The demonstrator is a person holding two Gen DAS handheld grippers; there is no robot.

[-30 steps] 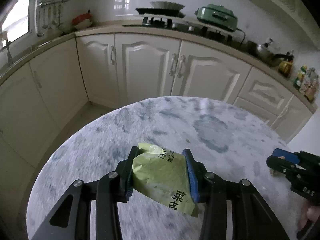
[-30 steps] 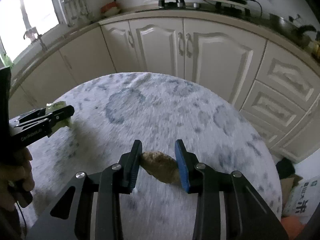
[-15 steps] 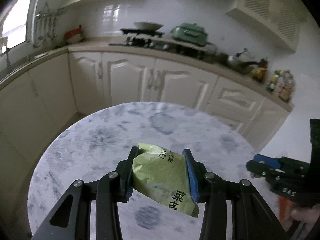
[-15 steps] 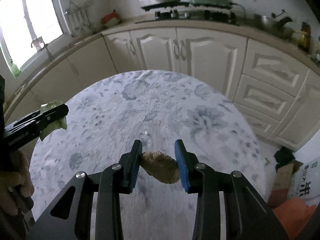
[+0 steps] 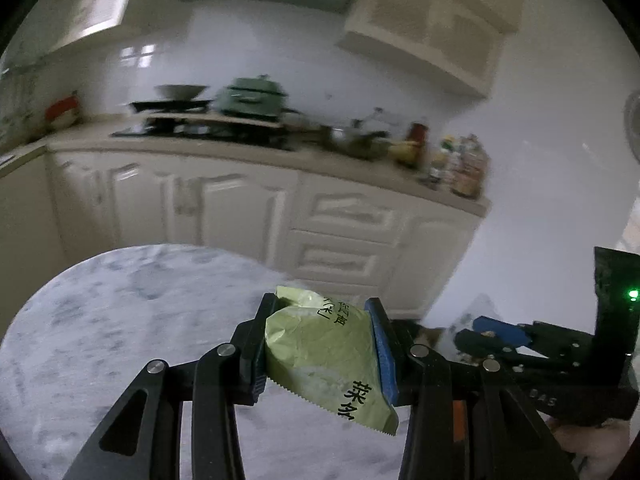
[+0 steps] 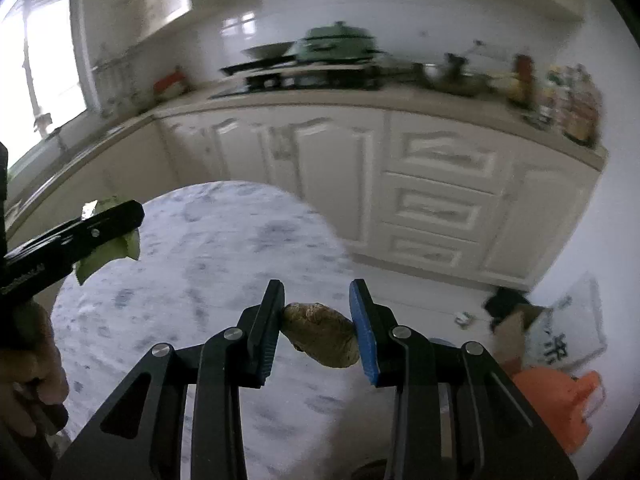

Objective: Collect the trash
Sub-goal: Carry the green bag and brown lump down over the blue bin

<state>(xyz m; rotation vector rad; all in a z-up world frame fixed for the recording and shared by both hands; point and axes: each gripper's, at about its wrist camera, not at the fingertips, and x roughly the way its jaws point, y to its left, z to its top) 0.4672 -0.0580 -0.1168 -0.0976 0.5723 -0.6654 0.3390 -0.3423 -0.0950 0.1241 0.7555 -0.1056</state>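
Note:
My left gripper [image 5: 318, 346] is shut on a green snack wrapper [image 5: 328, 356] with black print and holds it above the right side of the round marble table [image 5: 100, 320]. My right gripper [image 6: 318, 326] is shut on a brown crumpled lump of trash [image 6: 322, 340] and holds it above the table's right edge [image 6: 208, 264]. The left gripper with the wrapper also shows at the left of the right wrist view [image 6: 108, 236]. The right gripper also shows at the right of the left wrist view [image 5: 492, 334].
White kitchen cabinets [image 6: 400, 184] and a worktop with a green pot [image 6: 340, 42] and bottles [image 6: 572, 96] stand behind the table. On the floor to the right lie an orange bag [image 6: 560, 400], a white printed bag [image 6: 568, 340] and a dark item [image 6: 504, 304].
Both grippers have risen and swung right with their loads. The view has shifted from the table's middle toward its right edge and the floor beyond.

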